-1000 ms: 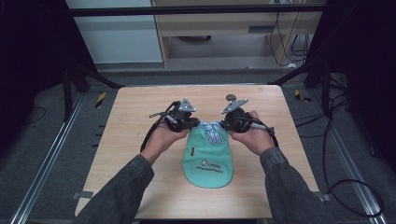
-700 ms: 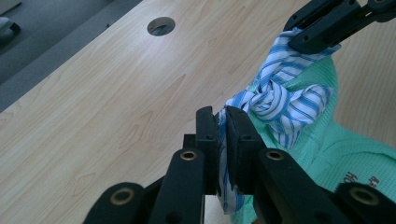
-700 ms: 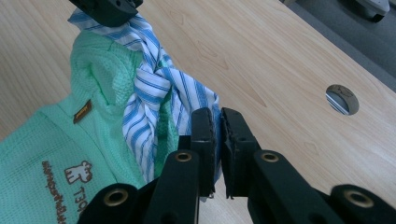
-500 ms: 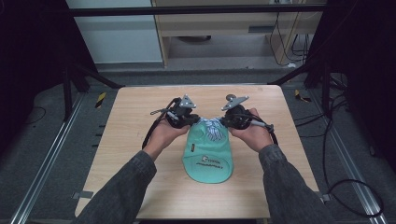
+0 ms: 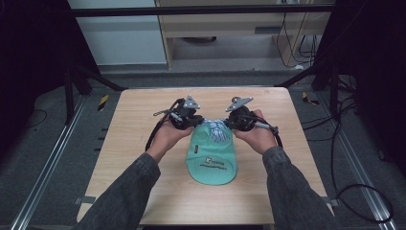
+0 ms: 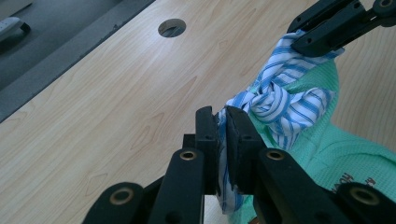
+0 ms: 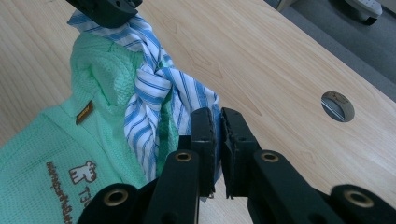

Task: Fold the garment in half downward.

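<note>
Both grippers, left (image 6: pixel 223 135) and right (image 7: pixel 218 135), are clamped on the striped tie's (image 5: pixel 216 131) ends at the mint cap's (image 5: pixel 213 160) back, mid-table (image 5: pixel 143 115); soft, light cloth, best pinched near the knot (image 7: pixel 156 77), I'd say.

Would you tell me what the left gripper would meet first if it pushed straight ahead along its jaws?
Probably the knot of the striped cloth it pinches, then the right gripper beyond; depth is uncertain. The left gripper points that way.
</note>
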The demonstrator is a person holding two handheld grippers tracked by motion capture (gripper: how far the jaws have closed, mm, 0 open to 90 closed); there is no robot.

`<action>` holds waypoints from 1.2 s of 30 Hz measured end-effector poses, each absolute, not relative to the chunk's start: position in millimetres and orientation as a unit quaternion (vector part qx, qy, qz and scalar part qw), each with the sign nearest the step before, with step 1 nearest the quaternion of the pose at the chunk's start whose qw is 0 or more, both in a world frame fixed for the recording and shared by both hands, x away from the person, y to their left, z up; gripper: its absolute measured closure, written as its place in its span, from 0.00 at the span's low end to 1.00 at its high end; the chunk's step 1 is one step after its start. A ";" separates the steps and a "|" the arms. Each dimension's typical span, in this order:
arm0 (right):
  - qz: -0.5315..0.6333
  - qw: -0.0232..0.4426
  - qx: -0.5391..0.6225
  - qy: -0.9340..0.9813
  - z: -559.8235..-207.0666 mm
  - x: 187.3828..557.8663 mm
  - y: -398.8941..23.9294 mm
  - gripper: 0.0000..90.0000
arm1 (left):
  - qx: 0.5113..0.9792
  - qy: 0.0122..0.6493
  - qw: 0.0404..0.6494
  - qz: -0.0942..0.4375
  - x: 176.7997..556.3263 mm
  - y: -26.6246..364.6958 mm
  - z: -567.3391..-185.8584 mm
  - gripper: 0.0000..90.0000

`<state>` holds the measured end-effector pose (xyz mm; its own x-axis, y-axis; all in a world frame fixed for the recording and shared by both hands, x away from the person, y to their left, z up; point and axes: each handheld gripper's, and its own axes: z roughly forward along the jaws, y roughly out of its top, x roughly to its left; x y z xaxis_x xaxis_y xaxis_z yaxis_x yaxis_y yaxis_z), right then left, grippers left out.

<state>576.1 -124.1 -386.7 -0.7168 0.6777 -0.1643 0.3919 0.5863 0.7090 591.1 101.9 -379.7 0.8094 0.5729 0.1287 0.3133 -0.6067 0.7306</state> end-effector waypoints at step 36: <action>0.343 0.247 0.264 0.867 -402.1 517.2 -117.2 0.94 | 0.870 0.236 0.381 0.205 527.6 111.5 -394.3 0.93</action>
<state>517.2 -117.2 -402.1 -0.7389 0.6267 -0.2474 0.2877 0.6255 0.7253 527.6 111.5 -394.3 0.8049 0.5663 0.1772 0.2541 -0.5989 0.7595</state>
